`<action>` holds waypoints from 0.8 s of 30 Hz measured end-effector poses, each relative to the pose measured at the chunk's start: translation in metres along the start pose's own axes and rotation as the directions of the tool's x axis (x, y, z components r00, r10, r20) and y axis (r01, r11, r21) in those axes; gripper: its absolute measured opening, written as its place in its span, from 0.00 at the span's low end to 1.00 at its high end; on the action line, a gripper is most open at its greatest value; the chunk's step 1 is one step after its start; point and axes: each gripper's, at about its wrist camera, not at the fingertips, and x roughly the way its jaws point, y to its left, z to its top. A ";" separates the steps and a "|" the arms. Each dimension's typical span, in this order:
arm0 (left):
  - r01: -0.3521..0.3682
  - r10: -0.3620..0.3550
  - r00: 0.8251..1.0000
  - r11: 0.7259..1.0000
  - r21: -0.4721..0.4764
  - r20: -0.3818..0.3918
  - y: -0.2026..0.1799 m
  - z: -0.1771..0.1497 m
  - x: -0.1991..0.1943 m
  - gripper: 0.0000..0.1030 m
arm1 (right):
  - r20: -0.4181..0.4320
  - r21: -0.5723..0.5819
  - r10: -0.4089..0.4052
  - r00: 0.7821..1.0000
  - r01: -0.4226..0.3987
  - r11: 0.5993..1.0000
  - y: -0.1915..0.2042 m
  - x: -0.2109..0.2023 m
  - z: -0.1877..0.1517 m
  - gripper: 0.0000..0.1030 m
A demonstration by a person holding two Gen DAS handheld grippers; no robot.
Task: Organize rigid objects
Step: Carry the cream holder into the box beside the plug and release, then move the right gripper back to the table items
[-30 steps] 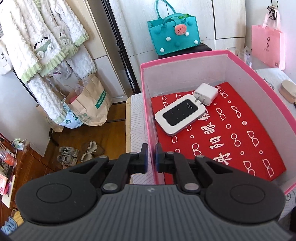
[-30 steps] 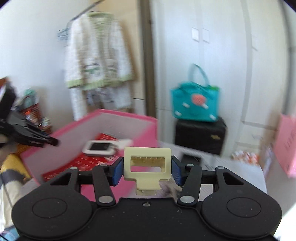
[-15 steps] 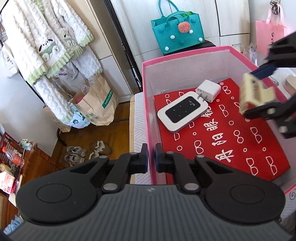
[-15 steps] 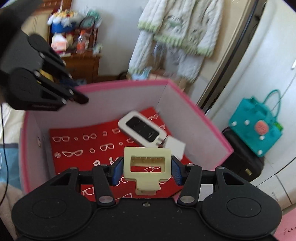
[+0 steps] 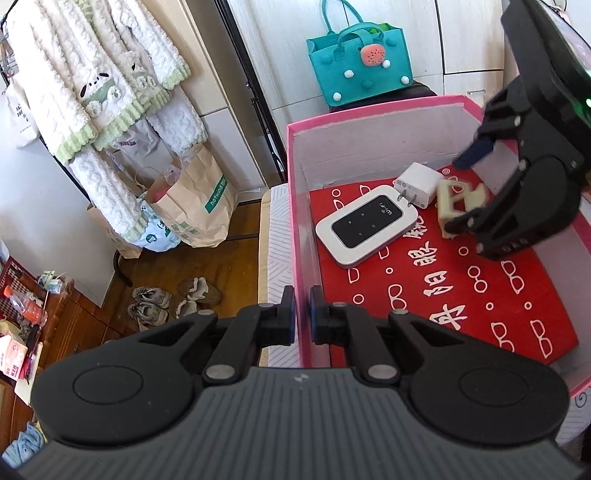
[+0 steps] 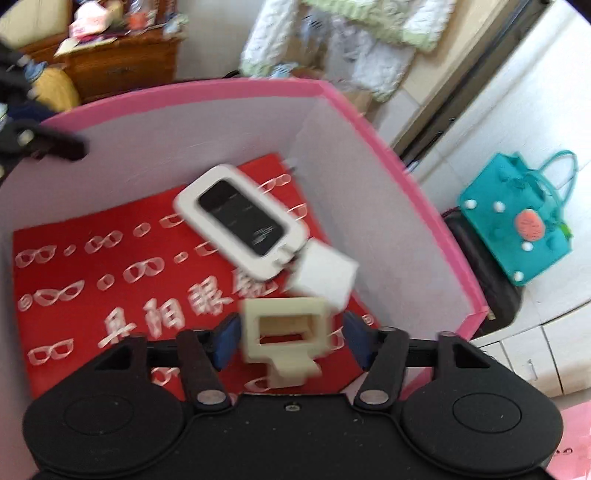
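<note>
Behind the work area you face white panelled cabinet doors (image 5: 465, 33), with a teal bag (image 5: 360, 62) on a black case. To your left, fleece garments (image 5: 92, 85) hang on a rack above a wooden floor (image 5: 177, 269) with paper bags (image 5: 199, 199) and shoes (image 5: 173, 299); daylight is bright.

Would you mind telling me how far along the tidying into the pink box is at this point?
Done: the white pocket router and white charger plug already lie in the pink box. In hand: the right gripper, its jaws just opened, is letting go of the cream clip beside the plug; the pads stand clear of it. The left gripper pinches the box wall. Left: withdrawing; other items are not visible.
</note>
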 end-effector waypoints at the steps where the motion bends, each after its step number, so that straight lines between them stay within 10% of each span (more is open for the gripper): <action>1: -0.001 0.001 1.000 1.000 -0.001 0.001 0.000 0.000 -0.001 0.07 | 0.022 0.018 -0.009 1.000 0.009 1.000 -0.002 -0.004 -0.002 0.68; 14: 0.005 -0.004 1.000 0.998 -0.063 0.007 0.003 -0.001 -0.003 0.07 | 0.406 0.343 -0.062 0.912 -0.090 0.935 -0.032 -0.122 -0.085 0.71; 24: 0.001 0.000 1.000 0.996 -0.094 0.012 0.002 -0.004 -0.006 0.05 | 0.277 0.613 -0.189 0.942 -0.022 0.789 -0.043 -0.143 -0.186 0.73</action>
